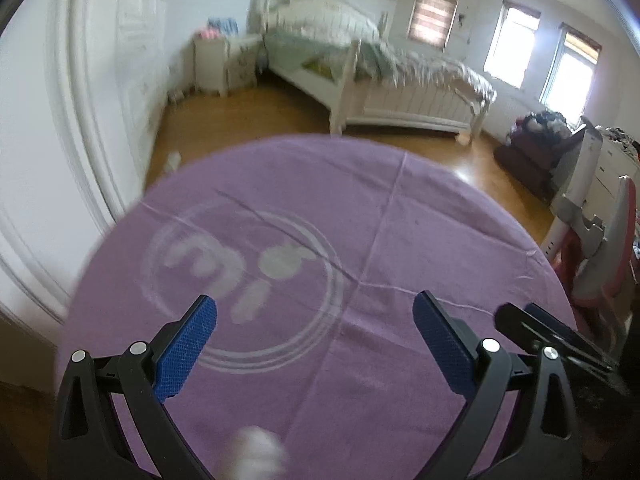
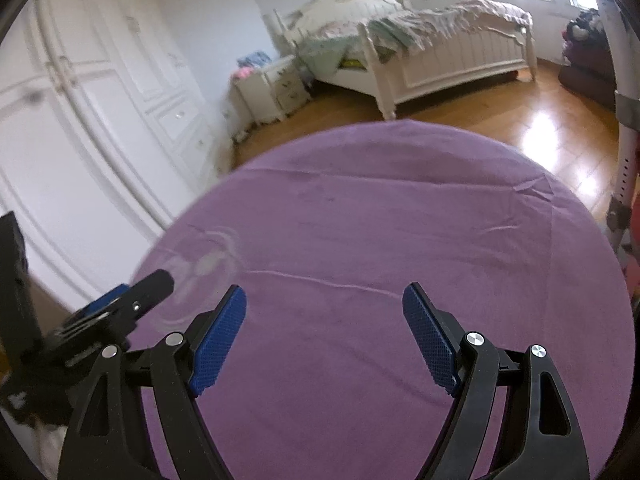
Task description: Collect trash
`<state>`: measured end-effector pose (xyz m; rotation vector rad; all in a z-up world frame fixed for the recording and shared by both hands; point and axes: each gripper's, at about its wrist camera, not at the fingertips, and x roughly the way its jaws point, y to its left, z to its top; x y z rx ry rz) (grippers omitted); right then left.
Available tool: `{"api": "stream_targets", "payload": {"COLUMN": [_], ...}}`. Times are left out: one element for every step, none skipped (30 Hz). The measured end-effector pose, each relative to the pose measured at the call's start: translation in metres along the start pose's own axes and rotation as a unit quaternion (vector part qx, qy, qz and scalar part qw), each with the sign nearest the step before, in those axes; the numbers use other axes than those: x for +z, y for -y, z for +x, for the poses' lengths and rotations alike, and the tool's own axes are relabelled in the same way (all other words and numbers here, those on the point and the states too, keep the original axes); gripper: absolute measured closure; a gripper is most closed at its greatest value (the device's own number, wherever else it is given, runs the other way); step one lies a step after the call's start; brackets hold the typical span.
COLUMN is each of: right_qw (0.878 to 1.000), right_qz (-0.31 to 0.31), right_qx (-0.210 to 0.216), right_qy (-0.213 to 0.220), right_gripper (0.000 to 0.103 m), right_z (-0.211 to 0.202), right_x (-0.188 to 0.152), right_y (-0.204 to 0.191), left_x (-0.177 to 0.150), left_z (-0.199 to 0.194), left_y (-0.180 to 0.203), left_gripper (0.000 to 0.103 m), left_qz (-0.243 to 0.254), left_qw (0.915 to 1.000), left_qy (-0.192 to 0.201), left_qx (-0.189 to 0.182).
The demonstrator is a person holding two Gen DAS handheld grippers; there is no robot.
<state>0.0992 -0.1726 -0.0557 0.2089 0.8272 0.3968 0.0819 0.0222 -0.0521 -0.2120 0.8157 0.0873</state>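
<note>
Bedroom with white bed, purple-clothed table below both spread, empty tools.

You were in a home bedroom: a white bed with rumpled bedding stood on a wooden floor, a nightstand just beside it, white wardrobe doors along one wall, windows beyond, and a purple-clothed desk in front.

A bed stands beyond the cloth-covered table, nightstand left.
</note>
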Motion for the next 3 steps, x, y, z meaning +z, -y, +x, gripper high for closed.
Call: {"api": "stream_targets", "payload": {"right_qw": [1.000,1.000,1.000], "right_qz": [0.002,0.005,0.007], "right_qx": [-0.007,-0.011,-0.014], "right_qy": [-0.009,-0.015,-0.019], "right_gripper": [0.023,0.023,0.023], "right_z": [0.009,0.014,0.019], "right_x": [0.002,0.003,0.004], "right_y": [0.004,0.006,0.009], "left_x": [0.001,0.002,0.002], "left_z": [0.007,0.014,0.017], "left_y": [0.001,0.002,0.003], "left_gripper": [0.005,0.005,0.005], "left_qz": [0.001,0.003,0.005], "left_qw": [1.0000,0.9998,0.9997], "left_qy": [-0.007,-0.013,-0.017], "left_qx": [0.004,0.013,0.018]}}
